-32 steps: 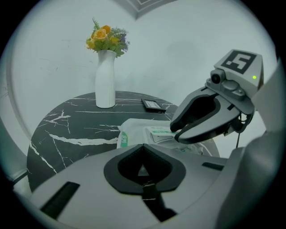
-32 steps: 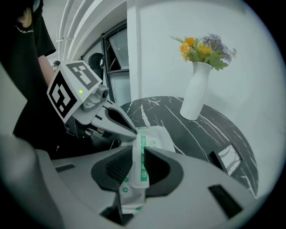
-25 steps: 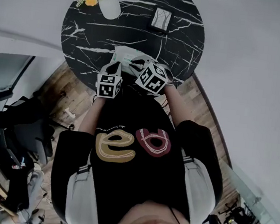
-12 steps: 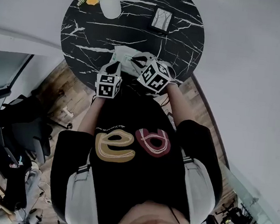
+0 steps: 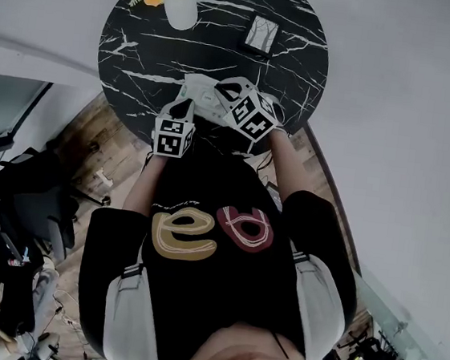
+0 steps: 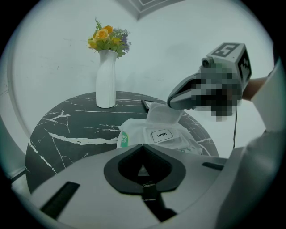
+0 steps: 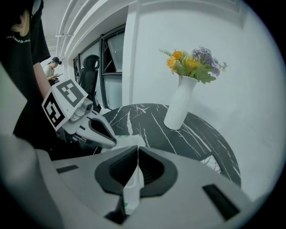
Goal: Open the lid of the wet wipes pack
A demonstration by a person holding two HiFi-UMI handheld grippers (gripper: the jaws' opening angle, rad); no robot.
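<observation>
The wet wipes pack (image 6: 134,132) is white and soft-sided, with a green mark at one end and a panel on top marked OPEN. It lies near the front edge of the black marble tabletop (image 6: 67,129). A thin white flap (image 6: 163,114) stands up from its far side, pinched in the right gripper (image 7: 137,147), whose jaws have just been closing. The left gripper (image 6: 143,145) is closed on the pack's near edge. Further back, a white vase (image 6: 106,78) holds yellow and purple flowers (image 6: 108,38).
</observation>
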